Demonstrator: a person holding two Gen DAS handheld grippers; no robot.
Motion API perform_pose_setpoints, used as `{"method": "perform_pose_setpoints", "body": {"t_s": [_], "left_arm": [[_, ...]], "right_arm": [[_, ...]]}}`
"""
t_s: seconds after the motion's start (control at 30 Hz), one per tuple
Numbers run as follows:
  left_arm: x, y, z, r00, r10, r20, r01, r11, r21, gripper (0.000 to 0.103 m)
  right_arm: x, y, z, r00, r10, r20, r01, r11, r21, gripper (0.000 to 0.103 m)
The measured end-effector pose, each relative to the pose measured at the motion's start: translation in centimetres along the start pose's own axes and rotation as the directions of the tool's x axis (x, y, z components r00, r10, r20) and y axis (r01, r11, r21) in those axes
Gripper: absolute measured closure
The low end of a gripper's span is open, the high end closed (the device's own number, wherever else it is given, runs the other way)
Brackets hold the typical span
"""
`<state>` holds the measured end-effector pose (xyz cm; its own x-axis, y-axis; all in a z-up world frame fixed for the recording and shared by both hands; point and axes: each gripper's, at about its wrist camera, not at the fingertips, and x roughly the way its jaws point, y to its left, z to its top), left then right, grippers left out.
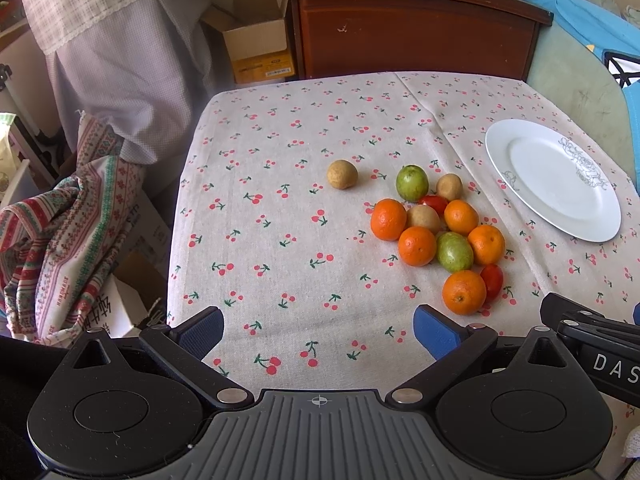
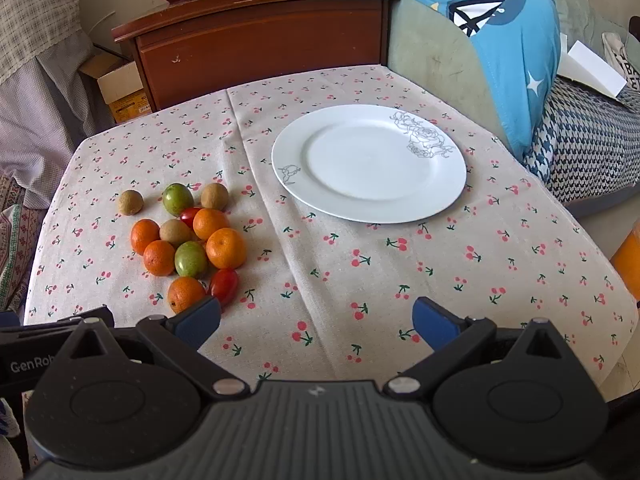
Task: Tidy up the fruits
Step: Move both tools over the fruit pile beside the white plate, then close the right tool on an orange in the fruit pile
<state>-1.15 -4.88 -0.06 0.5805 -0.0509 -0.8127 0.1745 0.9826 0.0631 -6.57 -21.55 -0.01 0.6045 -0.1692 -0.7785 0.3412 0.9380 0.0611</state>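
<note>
Left gripper (image 1: 318, 330): spread, empty, above the tablecloth (image 1: 280, 200).
Right gripper (image 2: 316, 326): spread, empty.
Right view only: whole white plate (image 2: 368, 204).
Fruit pile (image 1: 436, 236): ahead, right of left gripper.

Both grippers hover side by side over the table's near edge, level, holding nothing. The left gripper (image 1: 318, 330) gapes wide; the right gripper (image 2: 316, 326) likewise, jaws spread.

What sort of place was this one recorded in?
Probably a lived-in home, perhaps a bedroom corner. A small table under a cherry-print tablecloth holds loose fruit and a white plate, with a wooden cabinet and bedding close behind.
</note>
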Motion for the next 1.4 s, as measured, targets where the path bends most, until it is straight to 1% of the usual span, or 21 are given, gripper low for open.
{"method": "perform_pose_setpoints", "body": {"t_s": [0.23, 0.37, 0.43, 0.53, 0.63, 0.73, 0.83, 0.97, 1.03, 1.1, 1.13, 1.2, 1.3, 1.4], "left_arm": [[0.2, 0.0, -0.2, 1.0, -0.021, -0.007, 0.021, 1.0, 0.003, 0.001], [0.4, 0.0, -0.4, 1.0, -0.028, -0.007, 0.028, 1.0, 0.009, 0.001], [0.5, 0.1, -0.5, 0.999, -0.031, -0.01, 0.031, 1.0, 0.006, 0.001], [0.5, 0.6, -0.4, 0.999, -0.037, 0.002, 0.037, 0.999, -0.012, 0.001], [0.5, 1.4, -0.2, 1.0, -0.027, 0.015, 0.027, 0.999, -0.035, 0.001], [0.9, 2.3, -0.1, 1.0, -0.02, 0.009, 0.021, 0.998, -0.066, 0.001], [1.3, 3.0, -0.1, 1.0, -0.022, -0.004, 0.021, 0.996, -0.087, 0.001], [1.8, 3.4, -0.2, 0.999, -0.031, -0.017, 0.029, 0.995, -0.101, 0.001], [2.0, 3.6, -0.3, 0.999, -0.047, -0.019, 0.045, 0.992, -0.118, 0.002], [2.2, 3.6, -0.2, 0.999, -0.05, -0.016, 0.048, 0.991, -0.126, 0.002], [2.3, 3.5, -0.1, 0.998, -0.058, -0.012, 0.056, 0.99, -0.126, 0.002], [2.1, 3.2, -0.1, 0.997, -0.079, -0.001, 0.078, 0.989, -0.125, 0.002], [1.9, 2.8, 0.2, 0.997, -0.074, 0.024, 0.076, 0.991, -0.114, 0.004], [2.1, 2.5, 0.4, 0.998, -0.051, 0.032, 0.054, 0.994, -0.098, 0.006]], "right_arm": [[-0.1, -0.5, -0.4, 0.999, 0.048, 0.016, -0.048, 0.999, -0.016, 0.002], [-0.3, -1.4, -0.7, 0.995, 0.091, 0.03, -0.091, 0.996, -0.006, 0.003], [-0.3, -1.7, -0.9, 0.992, 0.117, 0.04, -0.117, 0.993, -0.001, 0.003], [-0.2, -1.9, -1.3, 0.988, 0.152, 0.04, -0.152, 0.988, -0.012, 0.007], [-0.2, -1.7, -1.7, 0.98, 0.194, 0.045, -0.193, 0.981, -0.028, 0.009], [-0.2, -1.4, -2.2, 0.97, 0.238, 0.05, -0.235, 0.971, -0.047, 0.012], [0.1, -1.1, -2.5, 0.961, 0.272, 0.048, -0.269, 0.962, -0.052, 0.017], [0.6, -0.4, -2.7, 0.947, 0.317, 0.053, -0.313, 0.947, -0.065, 0.028], [0.9, 0.1, -2.6, 0.944, 0.324, 0.064, -0.319, 0.945, -0.078, 0.034], [1.1, 0.2, -2.5, 0.94, 0.334, 0.072, -0.329, 0.941, -0.077, 0.05], [1.1, 0.2, -2.5, 0.935, 0.348, 0.075, -0.343, 0.937, -0.074, 0.054], [0.9, 0.4, -2.6, 0.922, 0.377, 0.086, -0.371, 0.925, -0.079, 0.058], [1.1, 1.4, -2.6, 0.912, 0.401, 0.091, -0.391, 0.914, -0.107, 0.062], [1.7, 2.3, -2.7, 0.911, 0.403, 0.087, -0.391, 0.911, -0.134, 0.067]]}}
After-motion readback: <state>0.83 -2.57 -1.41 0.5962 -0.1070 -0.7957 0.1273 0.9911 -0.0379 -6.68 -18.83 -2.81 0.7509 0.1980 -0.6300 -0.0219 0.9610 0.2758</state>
